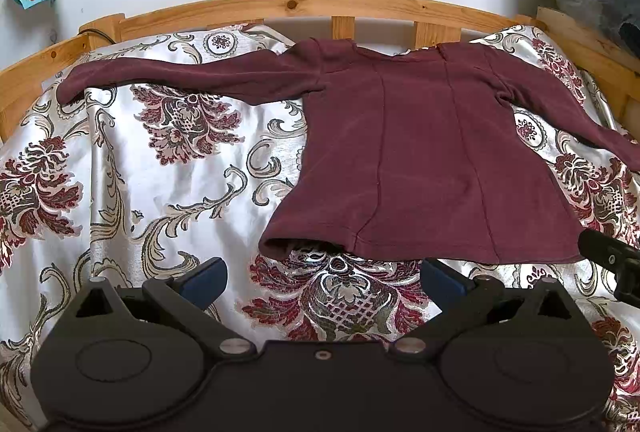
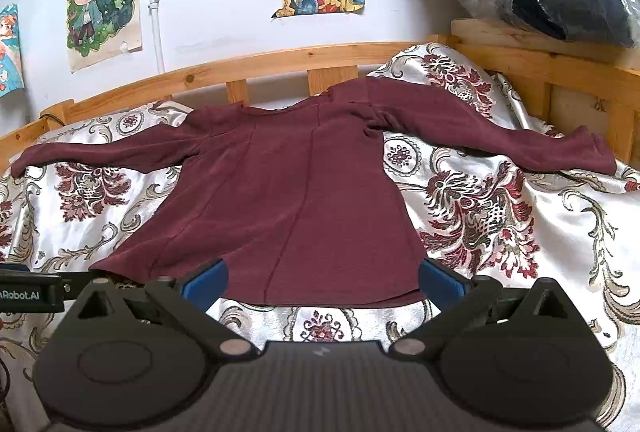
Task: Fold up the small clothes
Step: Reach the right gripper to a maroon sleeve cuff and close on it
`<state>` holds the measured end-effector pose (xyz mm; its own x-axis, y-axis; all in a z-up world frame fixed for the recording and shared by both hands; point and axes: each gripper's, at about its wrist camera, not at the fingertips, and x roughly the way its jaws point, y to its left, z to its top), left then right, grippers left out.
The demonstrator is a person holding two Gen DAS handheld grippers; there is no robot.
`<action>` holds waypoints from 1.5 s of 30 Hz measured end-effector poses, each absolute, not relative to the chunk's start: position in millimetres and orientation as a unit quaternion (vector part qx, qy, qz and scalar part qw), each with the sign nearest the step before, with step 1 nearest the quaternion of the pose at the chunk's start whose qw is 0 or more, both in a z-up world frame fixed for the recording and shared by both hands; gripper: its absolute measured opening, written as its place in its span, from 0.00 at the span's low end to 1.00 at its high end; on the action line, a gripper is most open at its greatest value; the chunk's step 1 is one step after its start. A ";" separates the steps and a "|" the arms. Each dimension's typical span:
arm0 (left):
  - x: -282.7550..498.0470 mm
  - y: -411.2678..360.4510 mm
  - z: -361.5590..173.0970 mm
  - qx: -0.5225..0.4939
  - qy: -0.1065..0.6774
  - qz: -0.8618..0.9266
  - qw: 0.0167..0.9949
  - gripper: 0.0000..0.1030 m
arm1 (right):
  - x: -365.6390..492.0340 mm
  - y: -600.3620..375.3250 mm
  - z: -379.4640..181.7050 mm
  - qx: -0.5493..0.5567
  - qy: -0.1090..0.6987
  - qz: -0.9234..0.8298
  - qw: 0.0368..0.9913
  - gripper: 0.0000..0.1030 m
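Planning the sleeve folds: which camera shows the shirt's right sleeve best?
The right wrist view: the right sleeve lies whole there, from shoulder to cuff, spread on the bedspread. In the left wrist view the same sleeve runs off the frame's right edge, so its cuff is not visible.

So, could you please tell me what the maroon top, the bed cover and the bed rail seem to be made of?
Maroon top: soft matte knit, perhaps fleece or cotton, with a faintly fuzzy, unshiny surface.
Bed cover: glossy satin-like woven fabric, with bright sheen on its folds and a damask flower pattern.
Bed rail: light wood, probably pine, showing knots and grain.
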<state>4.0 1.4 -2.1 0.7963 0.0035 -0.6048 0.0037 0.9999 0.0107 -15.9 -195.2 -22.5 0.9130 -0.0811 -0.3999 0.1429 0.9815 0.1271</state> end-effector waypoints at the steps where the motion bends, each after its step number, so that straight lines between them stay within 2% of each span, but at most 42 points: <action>1: 4.0 1.5 -2.2 0.005 0.319 0.000 0.948 0.99 | -15.4 -195.2 -22.8 0.074 0.202 -0.064 0.975 1.00; 12: 24.4 -0.9 -1.9 0.017 0.334 -0.008 0.942 0.99 | 3.0 -222.4 -19.2 0.049 0.218 -0.141 0.964 1.00; 18: 63.7 -13.5 17.2 0.061 0.304 -0.036 0.950 0.99 | 27.5 -299.9 -6.4 0.040 0.203 -0.186 0.961 1.00; 22: 100.1 -21.1 19.4 0.088 0.289 -0.052 0.952 0.99 | 41.7 -370.5 1.4 0.096 0.188 -0.214 0.954 1.00; 27: 141.7 -20.0 6.7 0.065 0.279 -0.049 0.957 0.99 | 65.7 -435.5 1.9 0.107 0.184 -0.311 0.926 1.00; 30: 153.7 -11.1 -4.4 0.041 0.271 -0.034 0.961 0.99 | 78.2 -469.5 -2.1 0.151 0.192 -0.331 0.911 0.99; 34: 156.3 2.8 -17.5 0.031 0.268 -0.020 0.963 0.99 | 83.0 -507.6 -10.8 0.229 0.183 -0.335 0.895 0.93; 37: 152.4 12.5 -23.2 0.014 0.269 0.003 0.963 0.99 | 85.6 -522.8 -18.0 0.257 0.183 -0.365 0.876 0.80; 41: 154.3 17.8 -26.6 -0.006 0.271 -0.004 0.963 0.99 | 92.5 -535.9 -29.6 0.295 0.177 -0.373 0.861 0.79; 44: 159.2 16.4 -26.9 -0.004 0.269 -0.002 0.963 0.99 | 96.4 -543.8 -34.8 0.323 0.172 -0.379 0.850 0.63; 45: 160.1 16.8 -26.7 -0.006 0.269 -0.002 0.963 0.99 | 97.9 -546.9 -36.2 0.334 0.173 -0.381 0.844 0.50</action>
<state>160.1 16.8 -26.7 0.8555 -0.0081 -0.5178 0.0013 0.9999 -0.0135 97.9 -546.9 -36.3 0.6496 -0.5281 -0.5469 0.7594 0.4862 0.4324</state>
